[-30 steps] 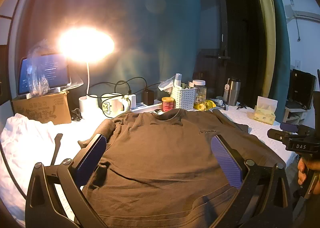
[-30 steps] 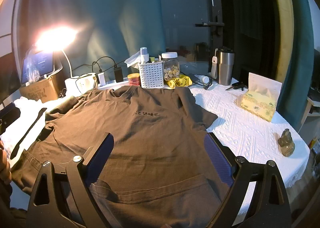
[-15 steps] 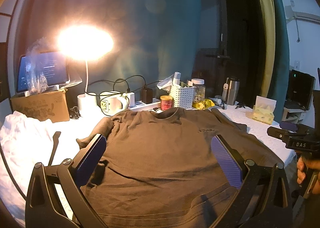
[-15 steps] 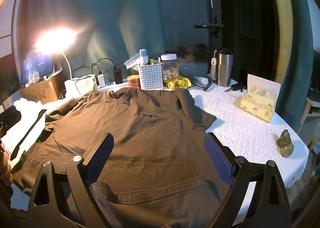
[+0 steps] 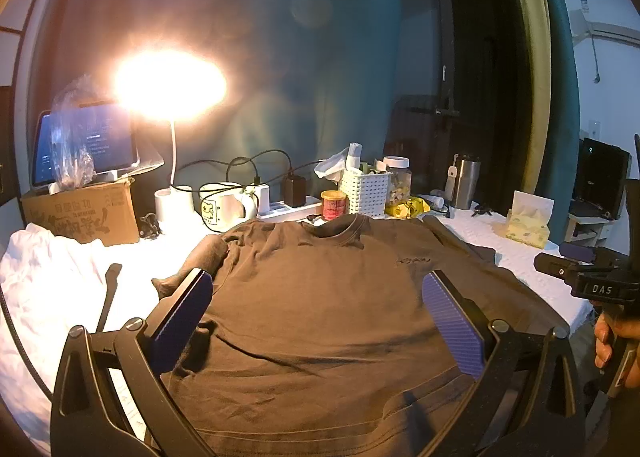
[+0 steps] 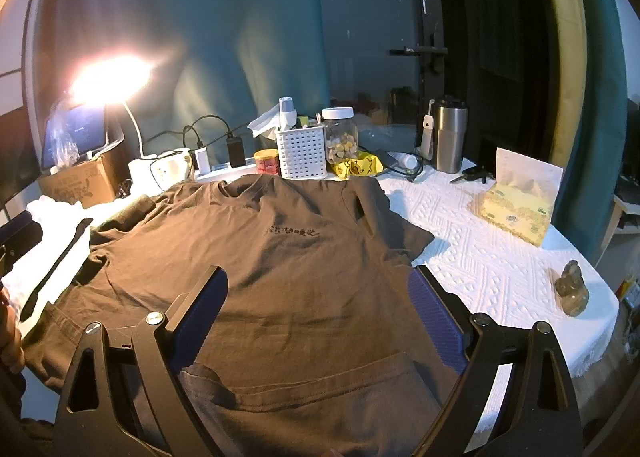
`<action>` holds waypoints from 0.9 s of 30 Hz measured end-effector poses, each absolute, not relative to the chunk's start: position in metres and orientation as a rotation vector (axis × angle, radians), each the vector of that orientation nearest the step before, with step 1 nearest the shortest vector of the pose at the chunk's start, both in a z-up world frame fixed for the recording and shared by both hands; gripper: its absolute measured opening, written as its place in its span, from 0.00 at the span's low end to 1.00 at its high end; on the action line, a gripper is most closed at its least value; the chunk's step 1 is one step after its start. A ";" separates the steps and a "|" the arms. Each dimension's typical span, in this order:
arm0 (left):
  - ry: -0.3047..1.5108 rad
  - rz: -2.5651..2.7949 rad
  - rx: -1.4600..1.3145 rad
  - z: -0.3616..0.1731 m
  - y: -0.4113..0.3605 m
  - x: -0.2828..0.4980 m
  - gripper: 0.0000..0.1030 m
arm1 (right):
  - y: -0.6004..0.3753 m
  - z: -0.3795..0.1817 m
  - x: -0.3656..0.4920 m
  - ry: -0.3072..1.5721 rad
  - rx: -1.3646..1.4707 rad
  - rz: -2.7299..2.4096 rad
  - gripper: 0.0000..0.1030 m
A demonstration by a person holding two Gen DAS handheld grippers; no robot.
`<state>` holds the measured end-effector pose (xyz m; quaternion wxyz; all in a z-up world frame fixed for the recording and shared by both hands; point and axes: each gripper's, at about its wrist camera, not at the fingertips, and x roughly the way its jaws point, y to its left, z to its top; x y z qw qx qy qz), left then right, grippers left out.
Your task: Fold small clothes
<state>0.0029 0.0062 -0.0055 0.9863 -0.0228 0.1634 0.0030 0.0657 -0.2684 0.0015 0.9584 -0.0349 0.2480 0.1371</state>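
A brown t-shirt point(image 5: 320, 297) point(image 6: 288, 269) lies spread flat, front up, on the white table cover, collar toward the far clutter and hem hanging over the near edge. My left gripper point(image 5: 316, 289) hovers open above the shirt's lower left half, with nothing between its blue pads. My right gripper point(image 6: 318, 285) hovers open above the lower right half, also holding nothing. The right gripper's body point(image 5: 588, 277) and a hand show at the right edge of the left wrist view. The shirt's left sleeve point(image 5: 200, 261) is bunched; its right sleeve point(image 6: 396, 229) lies flat.
Behind the collar stand a white basket point(image 6: 302, 153), a jar point(image 6: 340, 133), a red tin point(image 6: 267, 161), a mug point(image 5: 224, 205), a power strip and a lit lamp point(image 5: 170, 85). A steel tumbler point(image 6: 450, 137), tissue box point(image 6: 516, 205) and small figurine point(image 6: 572, 289) sit right. A cardboard box point(image 5: 80, 213) sits left.
Both grippers have drifted back and up very slightly; the scene sits a little lower in view. The shirt has not moved and both grippers stay open.
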 end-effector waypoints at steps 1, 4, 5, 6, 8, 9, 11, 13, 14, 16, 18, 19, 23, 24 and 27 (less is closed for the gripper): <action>0.330 0.007 -0.045 -0.006 0.006 0.003 1.00 | -0.269 0.001 0.066 0.505 -0.071 0.278 0.91; 0.345 0.010 -0.028 -0.006 0.008 0.005 1.00 | -0.267 0.001 0.069 0.509 -0.073 0.278 0.91; 0.348 0.012 -0.020 -0.006 0.007 0.005 1.00 | -0.267 0.001 0.070 0.511 -0.074 0.278 0.91; 0.357 0.015 -0.002 -0.005 0.007 0.005 1.00 | -0.267 0.000 0.071 0.514 -0.074 0.278 0.91; 0.360 0.011 -0.021 -0.007 0.008 0.007 1.00 | -0.266 -0.002 0.074 0.525 -0.076 0.276 0.91; 0.363 0.010 -0.024 -0.008 0.009 0.008 1.00 | -0.266 -0.004 0.075 0.529 -0.076 0.276 0.91; 0.351 0.002 -0.063 -0.011 0.010 0.011 1.00 | -0.266 -0.006 0.080 0.539 -0.078 0.272 0.91; 0.357 0.002 -0.064 -0.012 0.011 0.016 1.00 | -0.266 -0.008 0.085 0.549 -0.076 0.268 0.91; 0.350 -0.006 -0.108 -0.014 0.012 0.020 1.00 | -0.266 -0.008 0.087 0.554 -0.077 0.267 0.91; 0.365 -0.003 -0.101 -0.014 0.013 0.025 1.00 | -0.266 -0.008 0.092 0.561 -0.077 0.269 0.91; 0.357 0.004 -0.093 -0.013 0.013 0.030 1.00 | -0.267 -0.008 0.098 0.568 -0.075 0.267 0.91; 0.364 0.006 -0.091 -0.012 0.013 0.033 1.00 | -0.268 -0.008 0.101 0.572 -0.072 0.266 0.91; 0.394 0.013 -0.080 -0.006 0.012 0.045 1.00 | -0.275 -0.007 0.117 0.596 -0.061 0.258 0.91; 0.399 0.013 -0.076 -0.005 0.011 0.048 1.00 | -0.278 -0.007 0.123 0.604 -0.059 0.255 0.91; 0.396 0.028 -0.055 0.002 0.010 0.058 1.00 | -0.285 -0.008 0.138 0.624 -0.059 0.244 0.91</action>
